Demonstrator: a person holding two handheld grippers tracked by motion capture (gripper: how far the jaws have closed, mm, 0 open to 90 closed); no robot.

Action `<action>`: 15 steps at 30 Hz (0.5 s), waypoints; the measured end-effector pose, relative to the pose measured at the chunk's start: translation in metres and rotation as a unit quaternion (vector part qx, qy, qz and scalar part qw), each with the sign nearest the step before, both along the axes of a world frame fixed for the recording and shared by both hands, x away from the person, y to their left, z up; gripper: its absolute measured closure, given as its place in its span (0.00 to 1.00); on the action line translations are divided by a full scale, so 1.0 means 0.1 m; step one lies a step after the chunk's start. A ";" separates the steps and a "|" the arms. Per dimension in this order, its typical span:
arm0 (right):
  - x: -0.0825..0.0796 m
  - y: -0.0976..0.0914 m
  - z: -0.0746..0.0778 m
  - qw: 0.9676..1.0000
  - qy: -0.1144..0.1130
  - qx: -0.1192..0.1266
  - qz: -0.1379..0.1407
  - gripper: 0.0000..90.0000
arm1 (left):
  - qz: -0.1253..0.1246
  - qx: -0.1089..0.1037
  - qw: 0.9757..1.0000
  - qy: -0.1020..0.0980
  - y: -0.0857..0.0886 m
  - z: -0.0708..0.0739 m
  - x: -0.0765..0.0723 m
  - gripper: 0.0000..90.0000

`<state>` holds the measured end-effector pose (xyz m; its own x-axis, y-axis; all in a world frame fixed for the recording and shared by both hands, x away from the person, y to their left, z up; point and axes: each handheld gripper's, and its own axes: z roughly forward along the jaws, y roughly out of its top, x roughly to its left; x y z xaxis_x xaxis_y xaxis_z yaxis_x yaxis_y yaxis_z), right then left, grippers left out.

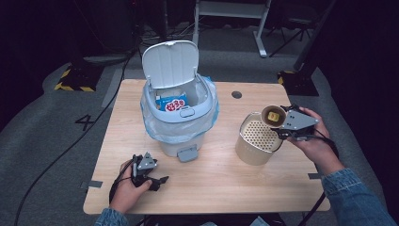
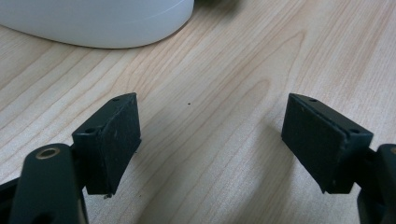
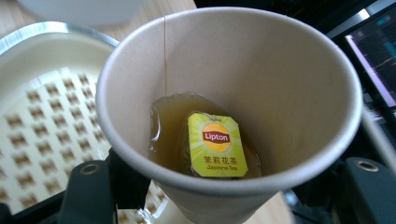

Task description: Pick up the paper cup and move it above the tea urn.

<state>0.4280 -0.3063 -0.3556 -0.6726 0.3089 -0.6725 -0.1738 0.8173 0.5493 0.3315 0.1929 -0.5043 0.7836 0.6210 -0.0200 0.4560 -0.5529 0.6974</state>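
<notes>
- While the right hand (image 1: 314, 137) reaches in from the right of the perforated container (image 1: 258, 137), its wrist is bent inward so the right gripper (image 1: 281, 123) tips a paper cup (image 1: 274, 116) over that container's rim.
- Black jaws sit on either side of the cup's wall in the right gripper view, pinching it (the pads themselves are hidden behind the rim).
- Well to the left of the container, the left hand (image 1: 128, 184) rests low on the wooden table (image 1: 226, 183), its left gripper (image 1: 157, 181) pointing along the surface; the left gripper view shows its flat black pads (image 2: 114, 140) spread wide over bare wood grain, nothing between them.
- Cup: plain, cream, conical, smooth inside; at its bottom lie a wet, brownish tea bag (image 3: 173, 130) and a yellow square tag (image 3: 217, 144), with a thin string running up the inner wall.
- Container: cylindrical, cream, its inner floor a grid of small holes.
- Left of the container stands a white bin (image 1: 181, 110), lid raised, lined with a thin crinkled bag; a blue packet (image 1: 171, 103) lies inside.
- Whether any liquid remains in the cup is hard to make out; the cup's base is cut off in the right gripper view.
</notes>
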 end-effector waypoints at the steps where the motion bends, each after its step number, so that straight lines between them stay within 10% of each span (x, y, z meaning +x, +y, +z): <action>1: -0.02 0.03 -0.01 0.999 -0.023 -0.040 0.001 0.38 | 0.000 0.000 1.000 0.000 0.00 0.00 0.00 0.22; 9: -0.09 0.15 -0.06 0.989 -0.072 -0.128 0.013 0.38 | 0.000 0.000 1.000 0.000 0.00 0.00 0.00 0.22; 12: -0.11 0.19 -0.08 0.982 -0.097 -0.164 0.014 0.38 | 0.000 0.000 1.000 0.000 0.00 0.00 0.00 0.22; 13: -0.12 0.21 -0.09 0.975 -0.116 -0.191 0.016 0.38 | 0.000 0.000 1.000 0.000 0.00 0.00 0.00 0.22; 15: -0.12 0.21 -0.09 0.973 -0.119 -0.198 0.016 0.38 | 0.000 0.000 1.000 0.000 0.00 0.00 0.00 0.22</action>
<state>0.4164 -0.2851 -0.3648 -0.4882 -0.0246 -0.8724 -0.2857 0.9490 0.1331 0.3315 0.1929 -0.5043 0.7838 0.6207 -0.0198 0.4557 -0.5532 0.6973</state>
